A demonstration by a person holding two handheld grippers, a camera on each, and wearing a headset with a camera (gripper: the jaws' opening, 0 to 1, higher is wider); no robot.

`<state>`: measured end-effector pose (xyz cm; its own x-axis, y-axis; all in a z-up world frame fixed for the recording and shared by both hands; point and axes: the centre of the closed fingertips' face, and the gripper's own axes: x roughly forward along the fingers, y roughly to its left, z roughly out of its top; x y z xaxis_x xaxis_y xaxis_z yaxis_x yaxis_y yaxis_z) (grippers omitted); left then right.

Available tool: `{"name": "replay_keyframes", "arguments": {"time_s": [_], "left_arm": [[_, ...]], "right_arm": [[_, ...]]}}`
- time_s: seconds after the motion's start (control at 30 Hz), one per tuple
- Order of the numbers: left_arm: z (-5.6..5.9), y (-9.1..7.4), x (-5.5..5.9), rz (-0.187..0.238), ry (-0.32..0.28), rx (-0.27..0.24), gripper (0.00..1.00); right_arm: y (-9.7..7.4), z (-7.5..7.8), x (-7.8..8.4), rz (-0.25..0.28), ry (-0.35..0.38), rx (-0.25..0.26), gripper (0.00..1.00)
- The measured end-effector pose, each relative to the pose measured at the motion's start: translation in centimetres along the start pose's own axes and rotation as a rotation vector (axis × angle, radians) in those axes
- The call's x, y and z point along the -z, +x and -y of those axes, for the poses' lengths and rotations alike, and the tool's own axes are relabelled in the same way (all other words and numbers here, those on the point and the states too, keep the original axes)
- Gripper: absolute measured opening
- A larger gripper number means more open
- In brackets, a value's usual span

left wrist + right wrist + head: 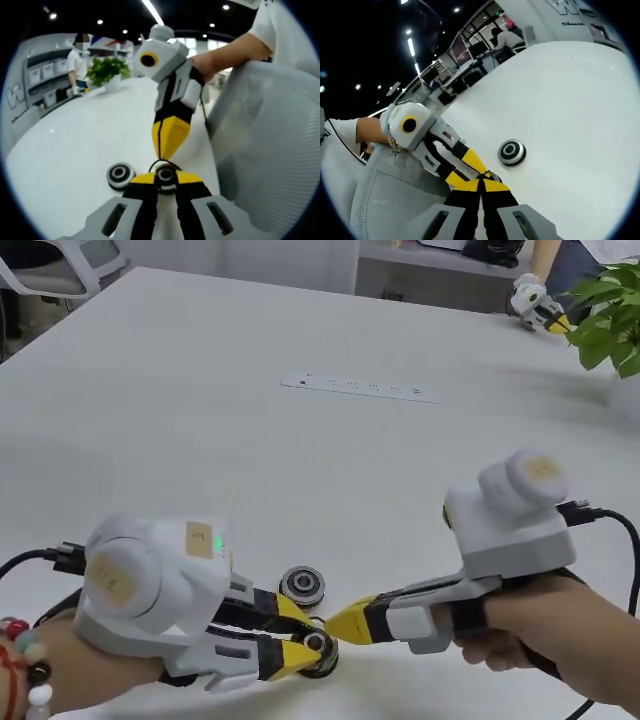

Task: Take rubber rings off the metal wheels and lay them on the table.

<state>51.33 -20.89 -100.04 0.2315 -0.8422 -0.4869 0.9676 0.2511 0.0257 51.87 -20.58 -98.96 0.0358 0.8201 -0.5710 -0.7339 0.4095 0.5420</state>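
While L gripper clamped a metal wheel, R gripper jaws pinched its rubber ring, 2nd wheel lay flat on table just beside

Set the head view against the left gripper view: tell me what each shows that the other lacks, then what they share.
Head view: the power strip, a beaded bracelet. Left gripper view: ceiling lights, wall shelves, a mesh chair back. Shared: the table, the plant, the left gripper clamping one metal wheel, the right gripper's closed tip at it, and a loose wheel beside.
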Motion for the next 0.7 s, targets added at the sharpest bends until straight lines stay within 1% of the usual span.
{"name": "replay_keyframes", "arguments": {"time_s": [0.1, 0.17, 0.23, 0.27, 0.3, 0.37, 0.43, 0.5, 0.53, 0.57, 0.63, 0.7], "left_arm": [[0.1, 0.0, 0.0, -0.005, 0.007, -0.001, 0.14], [0.0, 0.0, -0.1, -0.013, 0.001, -0.002, 0.14], [-0.1, 0.0, -0.3, -0.021, -0.03, -0.004, 0.15], [0.1, 0.0, -0.4, -0.027, -0.04, 0.017, 0.18], [0.1, -0.1, -0.6, -0.026, -0.044, 0.016, 0.19], [0.2, -0.2, -0.8, -0.022, -0.028, 0.021, 0.2], [0.3, -0.4, -1.0, -0.028, -0.011, 0.03, 0.22], [0.3, -0.6, -1.7, -0.008, -0.003, 0.034, 0.3], [0.5, -0.8, -2.3, 0.011, -0.024, 0.048, 0.34], [0.7, -0.9, -2.6, 0.017, -0.037, 0.056, 0.39], [1.0, -1.3, -3.3, 0.028, -0.009, 0.069, 0.4], [1.2, -1.8, -3.8, 0.023, 0.009, 0.081, 0.43]], "right_arm": [[0.0, 0.4, 0.3, -0.016, -0.006, 0.022, 0.0], [0.2, 0.6, 0.7, -0.03, -0.014, 0.033, 0.0], [0.2, 0.7, 0.7, -0.035, -0.017, 0.039, 0.0], [0.2, 0.7, 0.7, -0.032, -0.016, 0.04, 0.0], [0.2, 0.7, 0.7, -0.032, -0.015, 0.039, 0.0], [0.2, 0.7, 0.7, -0.033, -0.012, 0.04, 0.0], [0.2, 0.7, 0.7, -0.036, -0.014, 0.041, 0.0], [0.2, 0.7, 0.7, -0.036, -0.012, 0.039, 0.0], [0.2, 0.6, 0.7, -0.037, -0.01, 0.038, 0.0], [0.3, 0.6, 0.8, -0.04, -0.011, 0.037, 0.0], [0.3, 0.6, 0.9, -0.045, -0.012, 0.035, 0.0], [0.3, 0.5, 0.9, -0.045, -0.014, 0.033, 0.0]]}}
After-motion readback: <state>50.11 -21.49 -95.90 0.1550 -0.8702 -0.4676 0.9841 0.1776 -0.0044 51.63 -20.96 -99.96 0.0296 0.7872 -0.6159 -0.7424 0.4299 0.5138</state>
